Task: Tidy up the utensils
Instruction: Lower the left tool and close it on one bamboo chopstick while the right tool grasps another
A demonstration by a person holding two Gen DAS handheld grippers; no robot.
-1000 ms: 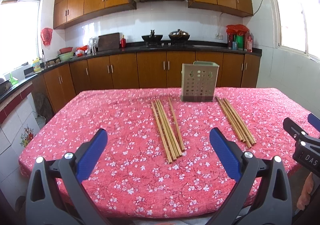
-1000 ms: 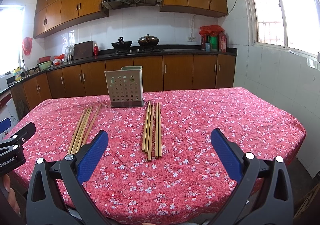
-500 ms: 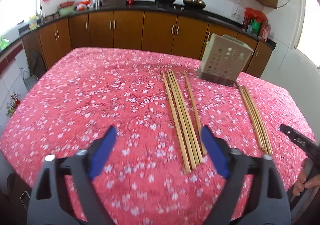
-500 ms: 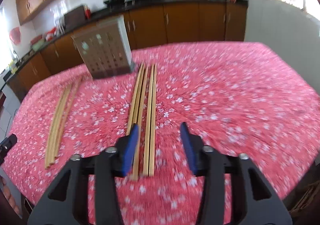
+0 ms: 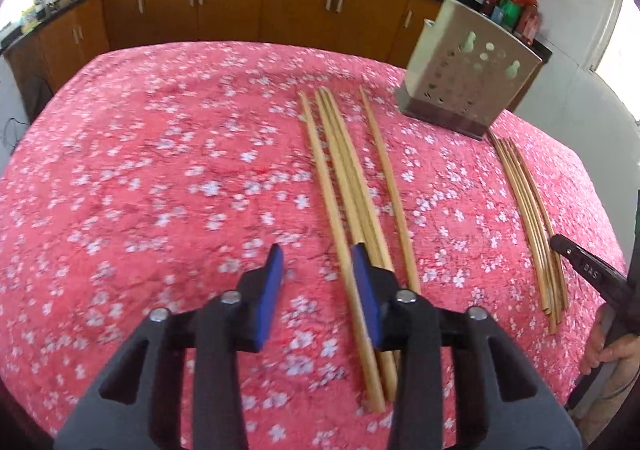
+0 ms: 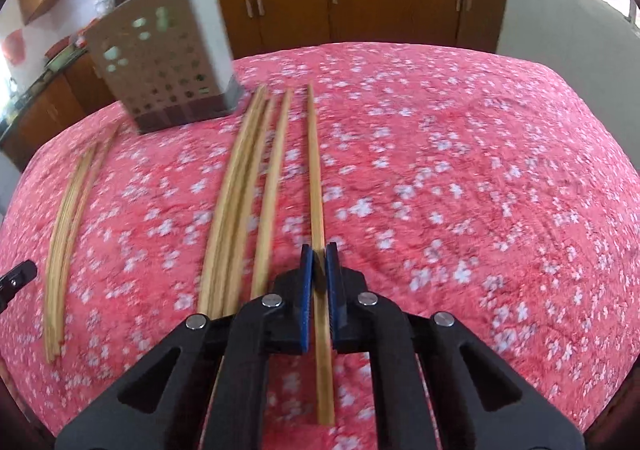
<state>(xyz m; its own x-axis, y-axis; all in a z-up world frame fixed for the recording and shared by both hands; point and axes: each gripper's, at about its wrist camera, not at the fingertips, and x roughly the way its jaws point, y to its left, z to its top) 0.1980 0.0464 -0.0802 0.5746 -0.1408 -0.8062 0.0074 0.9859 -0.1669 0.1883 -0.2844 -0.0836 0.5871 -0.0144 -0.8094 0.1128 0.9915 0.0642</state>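
Observation:
Two groups of wooden chopsticks lie on the pink flowered tablecloth in front of a perforated metal utensil holder (image 5: 466, 70), also seen in the right wrist view (image 6: 164, 58). My left gripper (image 5: 318, 262) is low over the left group (image 5: 348, 190), half closed, with the leftmost chopstick (image 5: 340, 246) between its blue pads; the pads do not touch it. My right gripper (image 6: 319, 250) is shut on the rightmost chopstick (image 6: 316, 178) of the right group (image 6: 244, 178), which still lies on the cloth.
The table (image 5: 140, 170) fills both views, with kitchen cabinets (image 5: 240, 2) and a counter behind it. The right gripper's body and the hand holding it show at the left wrist view's right edge (image 5: 592, 274), beside the right group (image 5: 532, 218).
Both grippers have dropped and tilted down toward the chopsticks. The left jaws have narrowed around one chopstick. The right jaws have closed onto the rightmost chopstick.

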